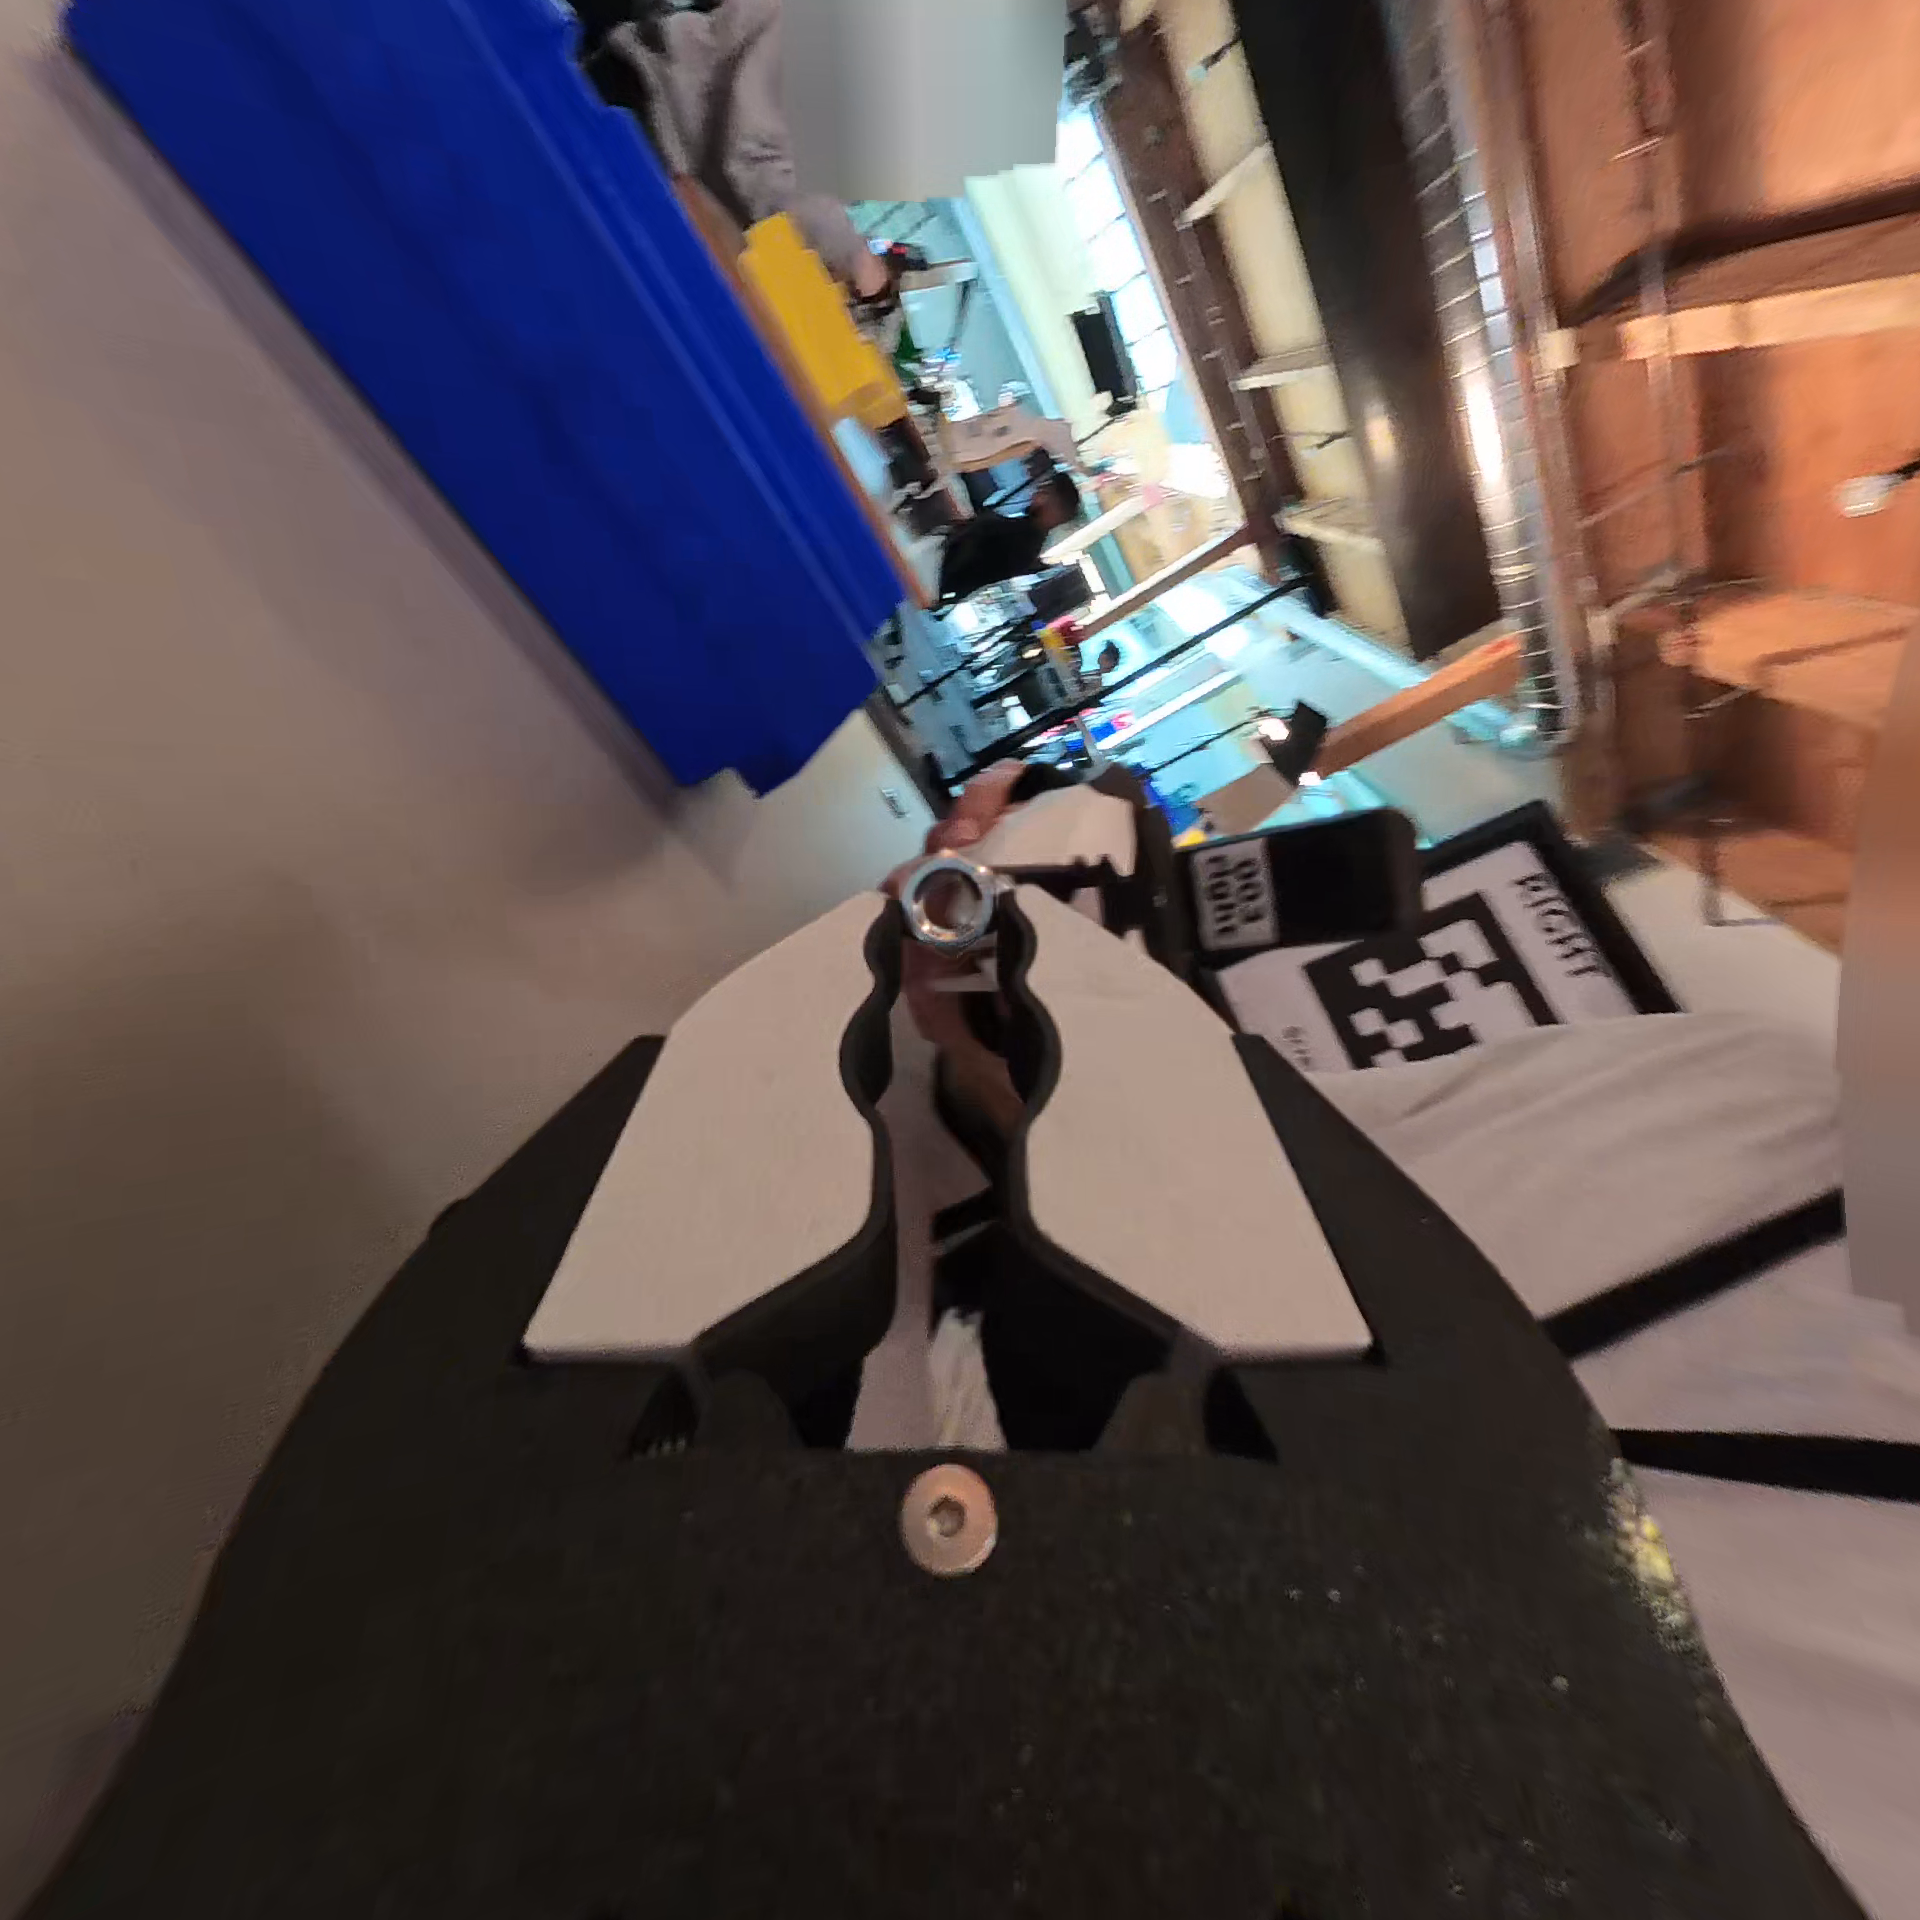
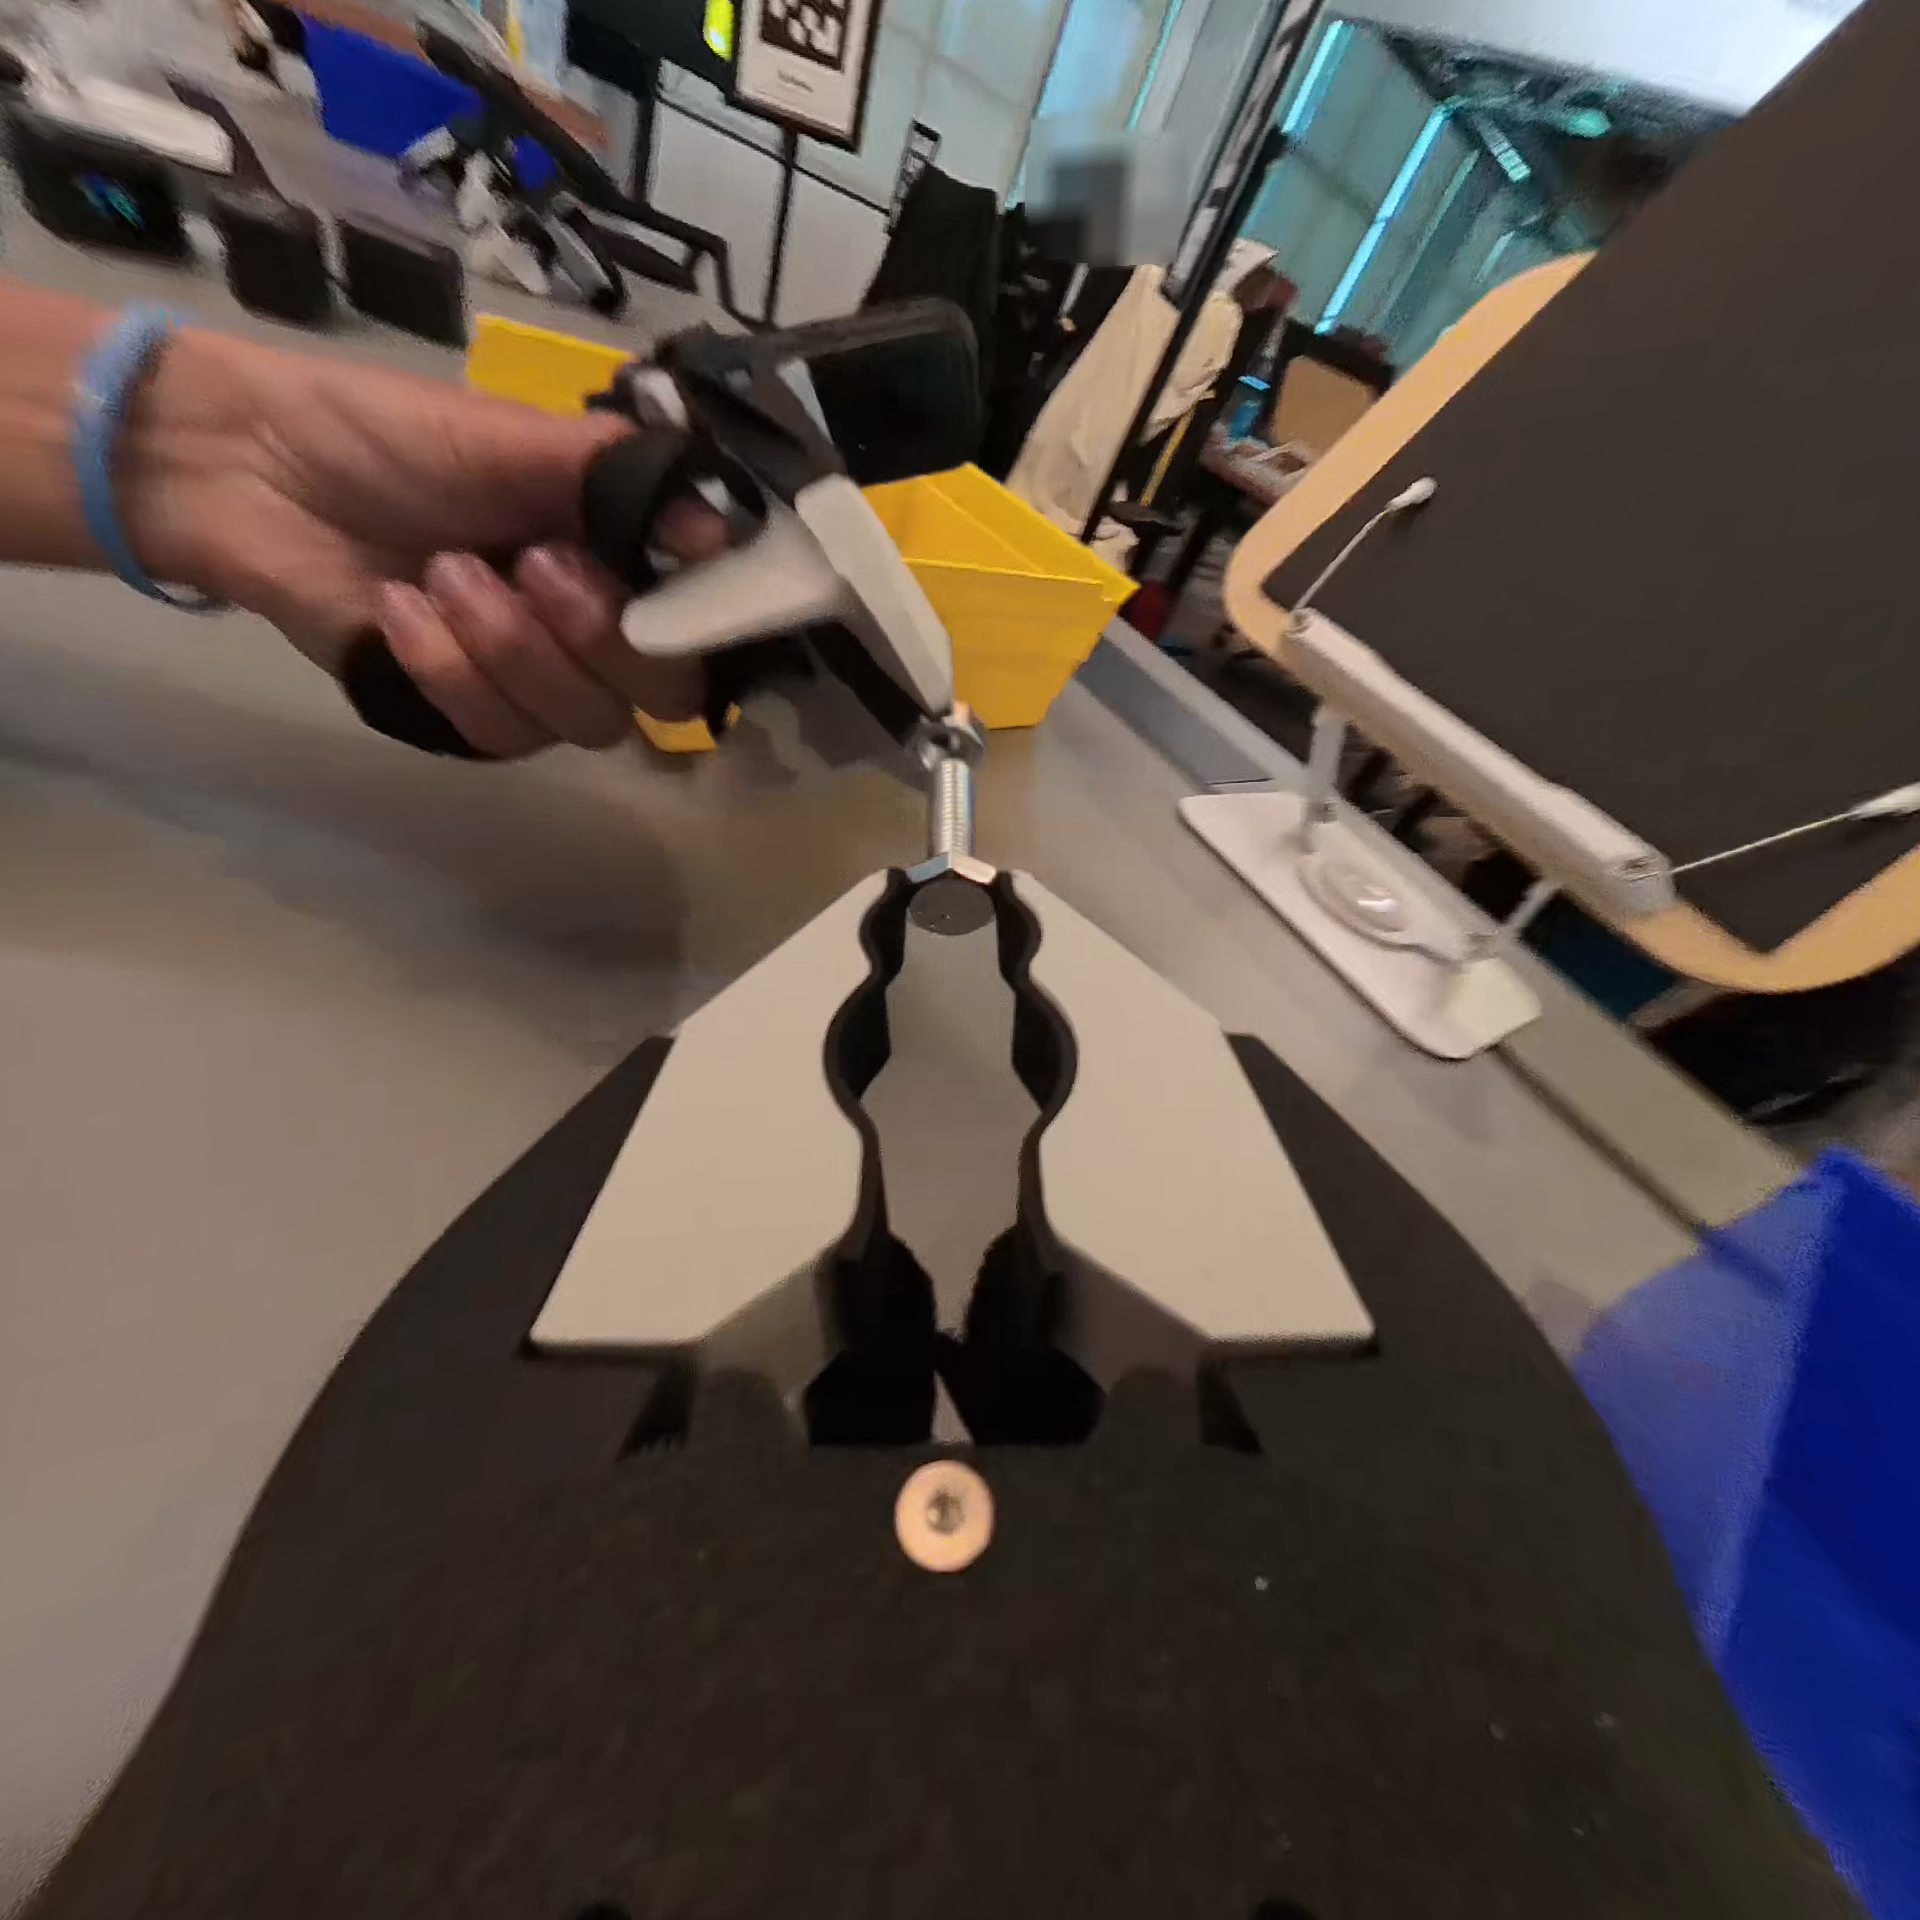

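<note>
My left gripper (image 1: 948, 914) is shut on a silver hex nut (image 1: 945, 902), held at its fingertips with the hole facing the camera. My right gripper (image 2: 948, 883) is shut on the hex head of a silver bolt (image 2: 951, 805), whose threaded shaft points away from it. In the right wrist view the left gripper (image 2: 940, 717), held by a hand (image 2: 416, 551) with a blue wristband, has the nut (image 2: 951, 736) at the far tip of the bolt's thread. In the left wrist view the right gripper's body (image 1: 1299, 894) with a black-and-white marker shows just behind the nut.
A grey table (image 2: 312, 935) lies below. A yellow bin (image 2: 997, 592) stands behind the grippers and a blue bin (image 2: 1787, 1455) at the near right. A white stand (image 2: 1361, 935) holding a dark panel (image 2: 1662, 520) is at the right. The blue bin (image 1: 468, 364) also fills the left wrist view's upper left. My hands' fingertips stand some 4 cm from each other.
</note>
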`<state>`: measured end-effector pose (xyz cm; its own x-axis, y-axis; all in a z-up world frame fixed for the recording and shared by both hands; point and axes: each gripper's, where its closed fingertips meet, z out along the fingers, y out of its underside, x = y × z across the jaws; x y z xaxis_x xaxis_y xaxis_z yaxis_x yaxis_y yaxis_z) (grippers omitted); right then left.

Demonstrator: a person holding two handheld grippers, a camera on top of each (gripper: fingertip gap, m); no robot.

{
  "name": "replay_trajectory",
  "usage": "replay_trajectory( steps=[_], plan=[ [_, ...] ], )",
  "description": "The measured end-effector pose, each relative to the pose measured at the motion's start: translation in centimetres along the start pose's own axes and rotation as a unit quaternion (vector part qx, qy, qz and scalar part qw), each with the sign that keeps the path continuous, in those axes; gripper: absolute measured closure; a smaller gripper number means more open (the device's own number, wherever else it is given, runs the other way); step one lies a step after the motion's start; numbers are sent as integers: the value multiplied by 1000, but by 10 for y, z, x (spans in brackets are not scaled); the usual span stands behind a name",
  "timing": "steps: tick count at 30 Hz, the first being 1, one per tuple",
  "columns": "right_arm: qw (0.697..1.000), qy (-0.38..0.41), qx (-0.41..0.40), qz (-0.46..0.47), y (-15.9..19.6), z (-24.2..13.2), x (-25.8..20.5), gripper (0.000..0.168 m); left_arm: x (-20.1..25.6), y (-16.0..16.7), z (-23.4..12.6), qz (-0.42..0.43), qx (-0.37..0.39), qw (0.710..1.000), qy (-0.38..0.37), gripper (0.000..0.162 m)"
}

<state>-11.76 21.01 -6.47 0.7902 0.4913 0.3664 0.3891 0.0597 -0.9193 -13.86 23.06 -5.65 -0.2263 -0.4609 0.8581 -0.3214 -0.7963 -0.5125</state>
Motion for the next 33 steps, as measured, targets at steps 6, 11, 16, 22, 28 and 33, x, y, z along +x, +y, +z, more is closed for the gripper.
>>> replay_trajectory(
  steps=[6,11,16,22,28,33],
  plan=[
    [995,55,9,-86,-12,-4,0,151,15,3,1,-14,7,999,35,146],
    [993,54,9,-101,-13,-4,-3,152,17,3,1,-35,13,998,50,145],
    [994,47,16,-101,-16,-4,-6,152,17,6,5,-43,10,998,55,146],
    [999,-12,29,-17,-15,-4,-10,152,17,11,3,-5,-20,999,47,146],
    [984,-120,45,127,-15,-4,-23,152,20,25,-5,149,-107,983,-13,146],
    [931,-232,87,270,-29,-10,-34,152,36,35,-11,293,-189,937,-31,145]
  ],
)
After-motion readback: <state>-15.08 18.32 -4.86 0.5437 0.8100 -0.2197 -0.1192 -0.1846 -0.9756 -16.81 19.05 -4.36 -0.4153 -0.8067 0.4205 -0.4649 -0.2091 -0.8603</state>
